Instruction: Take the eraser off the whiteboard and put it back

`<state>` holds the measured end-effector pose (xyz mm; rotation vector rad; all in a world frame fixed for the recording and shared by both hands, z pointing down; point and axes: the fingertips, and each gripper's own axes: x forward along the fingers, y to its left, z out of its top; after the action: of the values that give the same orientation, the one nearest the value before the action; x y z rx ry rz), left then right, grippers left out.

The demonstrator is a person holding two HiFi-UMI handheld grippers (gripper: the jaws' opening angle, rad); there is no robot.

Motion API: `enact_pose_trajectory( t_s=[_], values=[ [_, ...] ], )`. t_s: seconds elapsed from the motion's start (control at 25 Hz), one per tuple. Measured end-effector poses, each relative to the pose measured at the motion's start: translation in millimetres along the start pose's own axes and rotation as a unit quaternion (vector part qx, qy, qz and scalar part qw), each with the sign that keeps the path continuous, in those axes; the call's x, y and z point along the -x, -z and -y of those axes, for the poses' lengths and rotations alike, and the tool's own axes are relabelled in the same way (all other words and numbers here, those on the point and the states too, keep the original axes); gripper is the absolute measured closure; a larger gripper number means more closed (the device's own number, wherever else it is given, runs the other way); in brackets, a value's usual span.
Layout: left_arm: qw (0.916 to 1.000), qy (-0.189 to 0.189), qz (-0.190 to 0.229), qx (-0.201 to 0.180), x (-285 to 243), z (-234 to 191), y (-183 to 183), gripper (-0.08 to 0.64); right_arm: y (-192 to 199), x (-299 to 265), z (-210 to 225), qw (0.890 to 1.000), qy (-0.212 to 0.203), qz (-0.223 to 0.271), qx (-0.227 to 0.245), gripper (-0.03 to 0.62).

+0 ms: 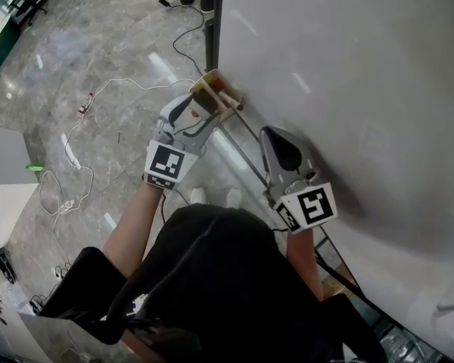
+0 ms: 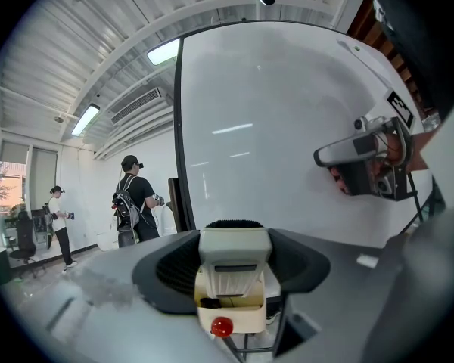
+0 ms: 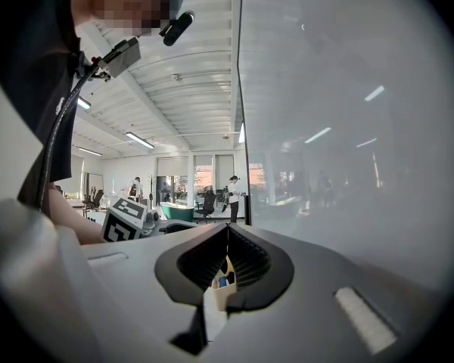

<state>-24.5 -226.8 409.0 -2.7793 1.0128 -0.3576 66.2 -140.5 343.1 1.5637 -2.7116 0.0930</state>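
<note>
The left gripper's (image 1: 206, 103) dark jaws pinch a white-and-cream block eraser (image 2: 234, 257) from both sides. It is held near the left edge of the large glossy whiteboard (image 1: 348, 66), by its dark frame (image 1: 212, 21); contact with the board cannot be made out. The right gripper's (image 3: 228, 229) jaws are pressed together on nothing, further right along the board. Below lies a grey marbled floor (image 1: 98, 51) with white cables (image 1: 76, 138) trailing left. The marker cube (image 1: 166, 165) bears only a black-and-white square pattern.
</note>
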Motion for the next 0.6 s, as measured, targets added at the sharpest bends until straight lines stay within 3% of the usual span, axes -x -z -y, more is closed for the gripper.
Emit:
enact_pose_trajectory(
  t_s=[0.32, 0.6],
  values=[
    [0.9995, -0.027, 0.017, 0.007, 21.1, -2.6, -20.1, 0.282, -9.2, -8.9, -5.6, 1.0, -0.027, 0.011, 0.008, 0.583],
    [0.995, -0.067, 0.052, 0.053, 50.6, -16.2, -48.1, 0.282, -14.3, -14.0, -13.7, 0.999, -0.045, 0.014, 0.011, 0.583]
  ],
)
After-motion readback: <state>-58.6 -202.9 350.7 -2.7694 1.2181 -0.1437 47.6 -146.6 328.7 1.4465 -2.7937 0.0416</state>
